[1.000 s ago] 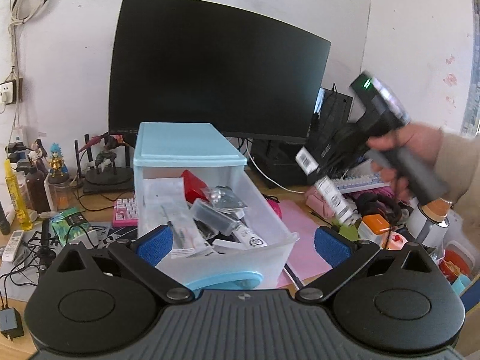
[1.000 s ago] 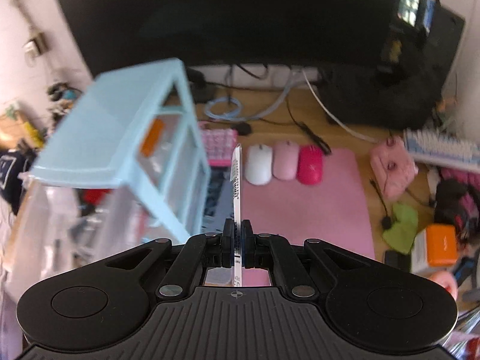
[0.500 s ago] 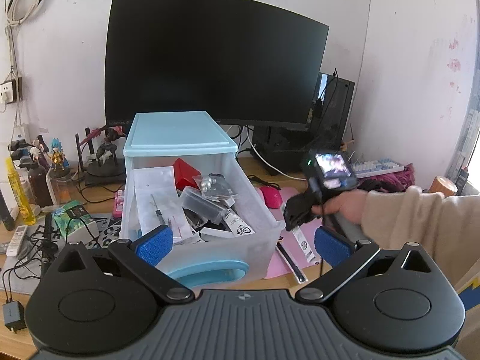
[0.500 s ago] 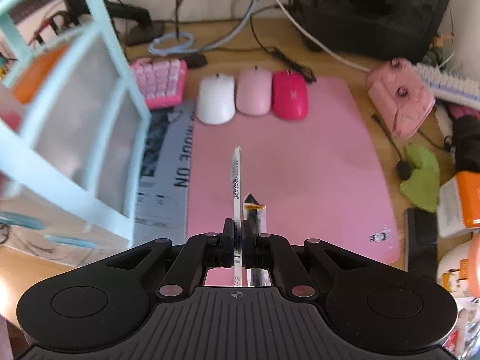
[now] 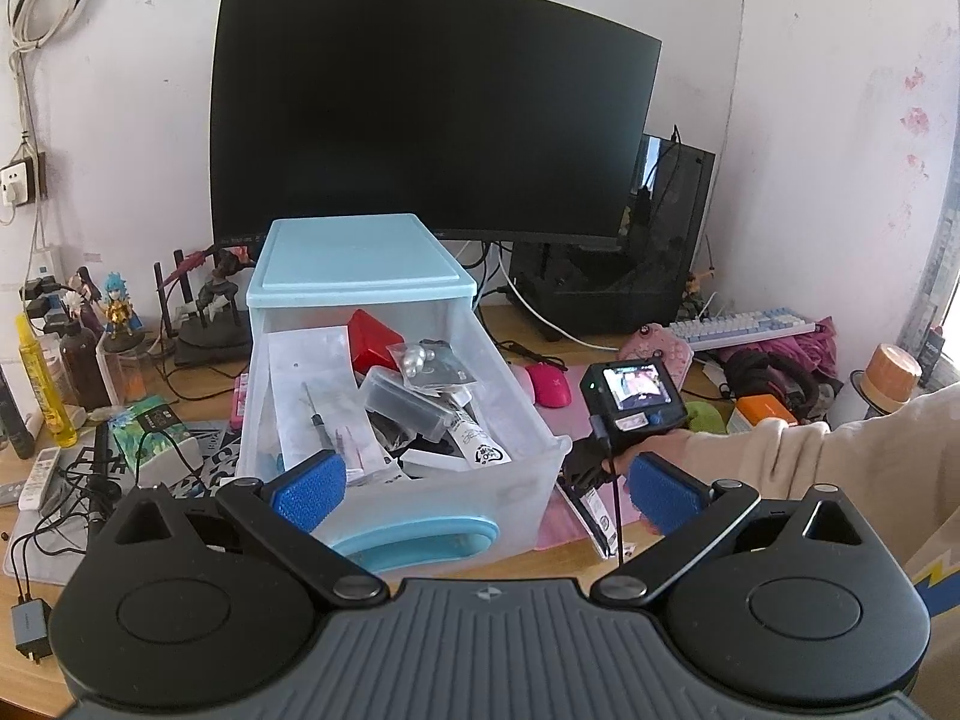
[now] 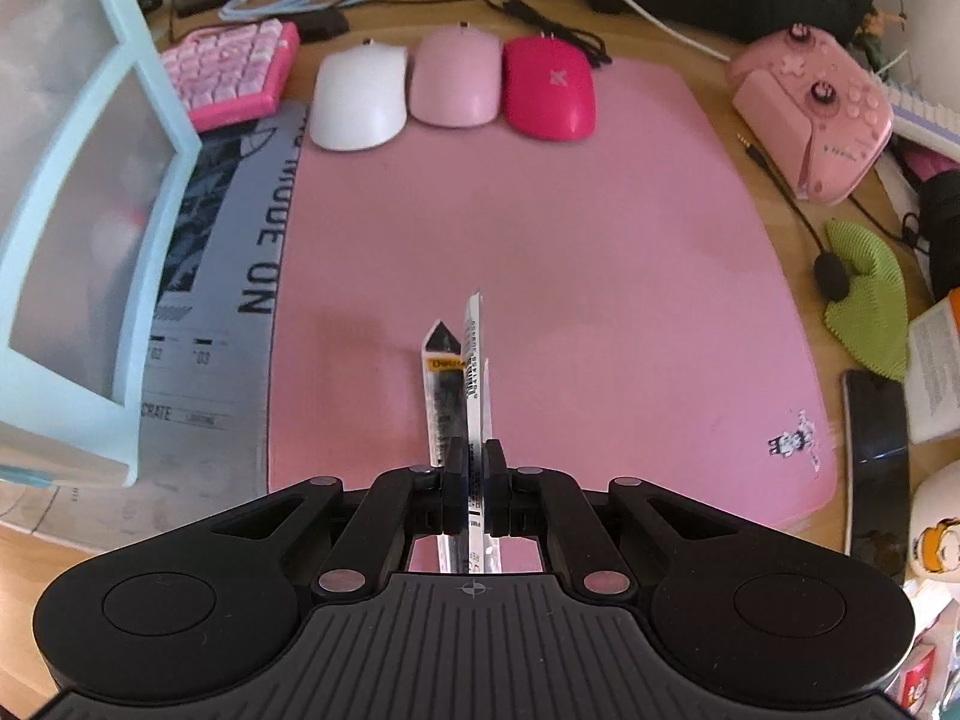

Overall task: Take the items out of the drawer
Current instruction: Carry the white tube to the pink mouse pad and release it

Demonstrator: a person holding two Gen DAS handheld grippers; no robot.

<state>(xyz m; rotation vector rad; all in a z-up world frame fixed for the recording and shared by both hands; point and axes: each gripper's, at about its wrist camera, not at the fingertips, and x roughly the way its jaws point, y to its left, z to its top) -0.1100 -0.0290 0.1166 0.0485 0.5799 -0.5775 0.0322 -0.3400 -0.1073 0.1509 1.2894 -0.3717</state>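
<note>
A light blue drawer unit (image 5: 360,264) stands on the desk with its clear drawer (image 5: 528,420) pulled out, full of small items: a red box (image 5: 373,343), a white tube (image 5: 477,441), packets. My left gripper (image 5: 487,483) is open and empty, in front of the drawer. My right gripper (image 6: 474,465) is shut on a thin white packet (image 6: 474,354) with a printed label, held edge-on low over the pink mat (image 6: 540,252). A second flat black packet (image 6: 443,384) lies on the mat just left of it. The right gripper also shows in the left wrist view (image 5: 585,471), right of the drawer.
Three mice, white (image 6: 360,96), pale pink (image 6: 456,81) and magenta (image 6: 549,87), line the mat's far edge. A pink keypad (image 6: 234,72), pink controller (image 6: 810,102), green cloth (image 6: 870,300) and a black monitor (image 5: 432,132) surround the area. Figurines and bottles stand left.
My right gripper has carried the white packet from beside the drawer down to just over the pink mat. The left gripper stayed open, drawing back slightly.
</note>
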